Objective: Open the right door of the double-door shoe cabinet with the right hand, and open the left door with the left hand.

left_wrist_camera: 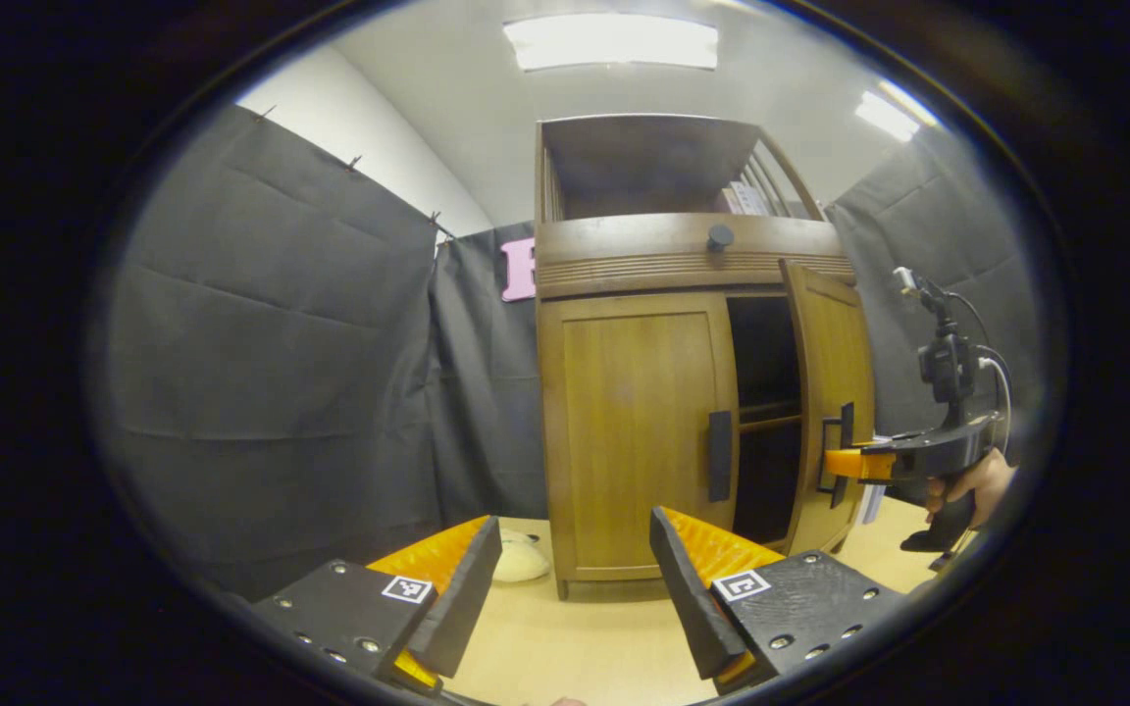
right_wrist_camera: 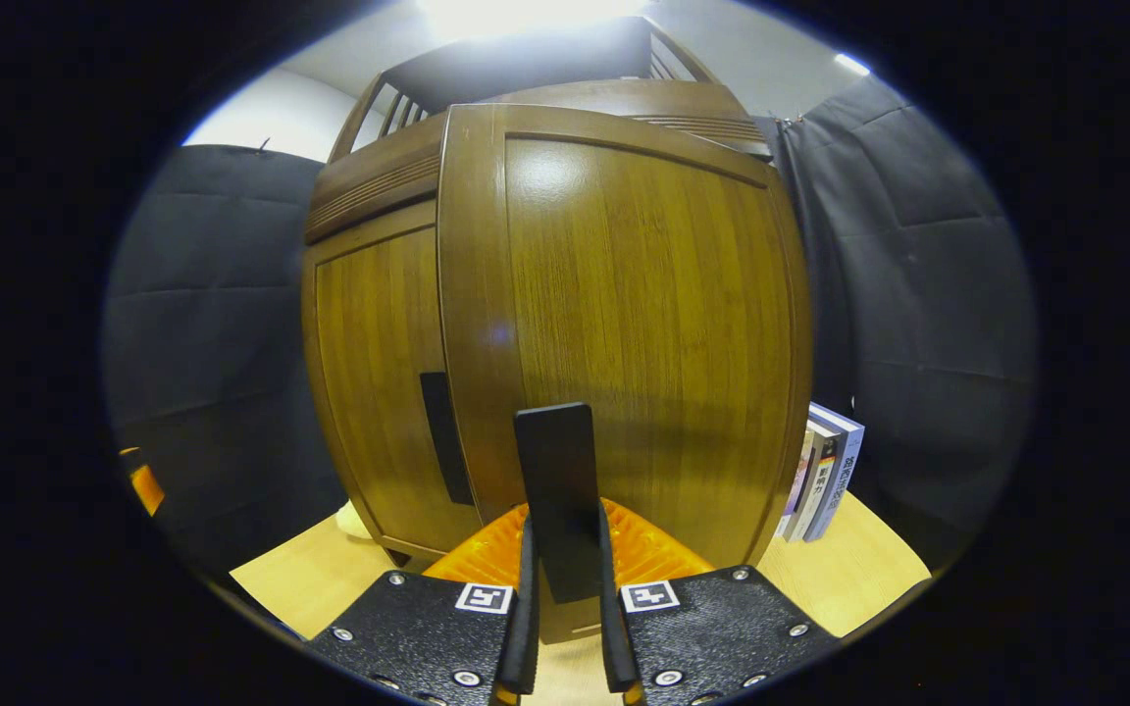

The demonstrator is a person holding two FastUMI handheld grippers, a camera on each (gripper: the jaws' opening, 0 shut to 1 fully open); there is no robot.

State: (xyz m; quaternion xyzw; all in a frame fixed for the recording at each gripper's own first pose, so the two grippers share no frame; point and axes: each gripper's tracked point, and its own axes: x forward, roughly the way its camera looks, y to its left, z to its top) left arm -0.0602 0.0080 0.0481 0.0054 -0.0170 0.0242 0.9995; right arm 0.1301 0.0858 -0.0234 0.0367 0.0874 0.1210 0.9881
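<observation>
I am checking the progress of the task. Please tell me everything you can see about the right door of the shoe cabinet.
The right door is a brown panel with a wood-grain look, framed and slightly glossy. It stands partly open, swung outward, with the dark interior showing beside it. Its dark vertical handle sits near the free edge. The right gripper is shut on that handle, both fingers pressing its sides. The door hangs upright on the cabinet's right side.

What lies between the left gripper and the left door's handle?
Nothing but bare tabletop and air: in the left gripper view the open left gripper stands back from the shut left door, its handle untouched.
</observation>
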